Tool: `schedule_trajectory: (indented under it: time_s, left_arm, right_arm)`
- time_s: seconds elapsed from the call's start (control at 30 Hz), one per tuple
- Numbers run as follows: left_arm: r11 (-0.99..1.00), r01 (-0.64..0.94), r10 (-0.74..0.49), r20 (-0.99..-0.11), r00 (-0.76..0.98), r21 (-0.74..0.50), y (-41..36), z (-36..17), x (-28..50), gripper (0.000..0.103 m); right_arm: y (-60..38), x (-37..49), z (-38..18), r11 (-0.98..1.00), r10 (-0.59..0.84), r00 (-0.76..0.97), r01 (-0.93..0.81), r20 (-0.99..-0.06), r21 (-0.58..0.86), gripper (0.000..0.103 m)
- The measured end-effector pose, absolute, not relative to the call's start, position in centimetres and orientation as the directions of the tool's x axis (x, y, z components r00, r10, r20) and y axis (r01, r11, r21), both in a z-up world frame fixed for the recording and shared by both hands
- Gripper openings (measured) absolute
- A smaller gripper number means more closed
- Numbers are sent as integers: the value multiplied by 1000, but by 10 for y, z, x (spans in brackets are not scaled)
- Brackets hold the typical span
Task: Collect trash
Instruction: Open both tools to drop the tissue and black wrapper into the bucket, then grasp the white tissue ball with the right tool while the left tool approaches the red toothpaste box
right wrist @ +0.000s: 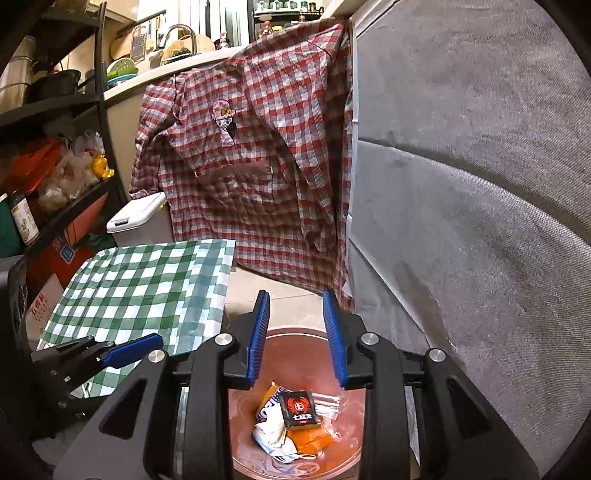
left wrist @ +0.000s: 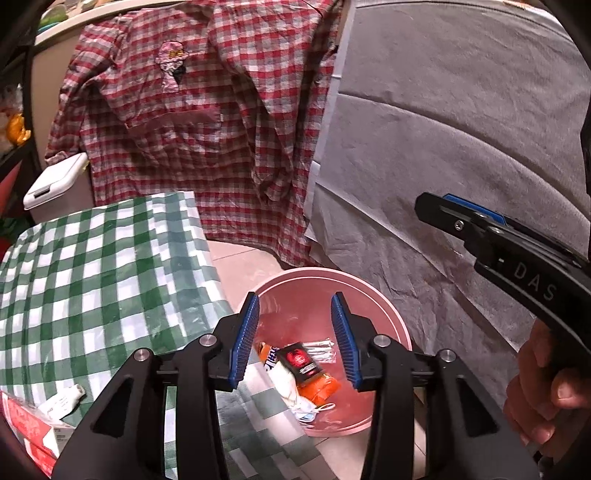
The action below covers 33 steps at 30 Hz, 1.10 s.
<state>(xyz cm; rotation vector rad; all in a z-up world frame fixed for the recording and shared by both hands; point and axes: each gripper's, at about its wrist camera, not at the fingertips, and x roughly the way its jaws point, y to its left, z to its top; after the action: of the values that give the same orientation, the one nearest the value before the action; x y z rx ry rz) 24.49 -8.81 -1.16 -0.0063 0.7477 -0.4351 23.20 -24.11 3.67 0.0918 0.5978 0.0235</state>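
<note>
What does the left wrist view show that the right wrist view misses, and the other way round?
Left wrist only: a crumpled white wrapper and a red box on the checked cloth, and the hand holding the right gripper.
Right wrist only: the storage shelves and the sink tap.
Both: the pink bin holding trash, a black packet on top, and the plaid shirt.

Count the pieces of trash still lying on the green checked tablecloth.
1: a crumpled white wrapper at the near left of the tablecloth, beside a red box. The left gripper may hide others.
</note>
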Motion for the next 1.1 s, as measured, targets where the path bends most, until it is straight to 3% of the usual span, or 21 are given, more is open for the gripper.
schedule_trajectory:
  time_s: [0.2, 0.53, 0.6, 0.67, 1.1]
  left_arm:
    - [926, 353, -355, -634, 687, -135, -63, 1, 234, 39]
    - [961, 241, -274, -576, 770, -135, 27, 37, 211, 29]
    - [969, 210, -245, -569, 785, -128, 50, 43, 203, 28]
    - [975, 184, -221, -564, 796, -123, 67, 48, 196, 28]
    - [994, 56, -98, -572, 814, -90, 172, 54, 153, 27]
  right_arm:
    - [-229, 223, 47, 995, 73, 857, -26, -510, 98, 31]
    - [-174, 195, 56, 981, 195, 866, -172, -461, 91, 29]
    - [-159, 188, 52, 968, 251, 849, -226, -466, 109, 18]
    - [-143, 183, 46, 954, 296, 826, -274, -480, 117, 15]
    - [-42, 150, 2, 844, 486, 663, -525, -570, 109, 15]
